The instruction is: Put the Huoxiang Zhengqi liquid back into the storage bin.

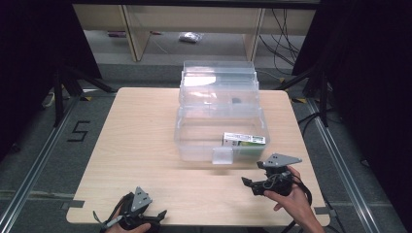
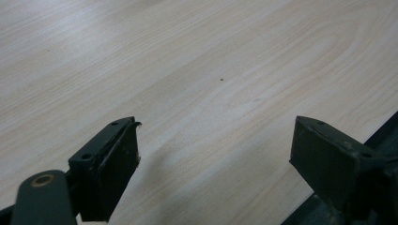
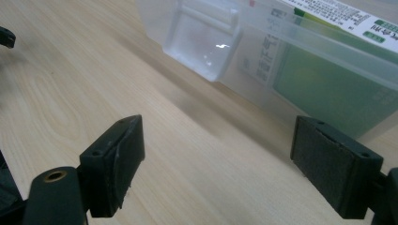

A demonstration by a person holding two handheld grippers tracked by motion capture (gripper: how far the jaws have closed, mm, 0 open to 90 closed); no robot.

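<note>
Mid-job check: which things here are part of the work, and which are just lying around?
In the job:
clear plastic box, lid open
its front latch
green-and-white carton inside the box
right gripper, open, nearest the box
left gripper, open, over bare table

Lying about:
plastic bag on the floor
cables behind the table

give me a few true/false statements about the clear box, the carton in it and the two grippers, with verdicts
1. The clear plastic storage box stands open on the light wooden table. True.
2. A green and white carton lies inside the box. True.
3. The right gripper is shut on the carton. False: its jaws are spread apart over bare table, in front of the box.
4. The left gripper rests inside the box. False: it is at the table's near edge, jaws open and empty.
5. The box's translucent front latch faces the right gripper. True.
</note>
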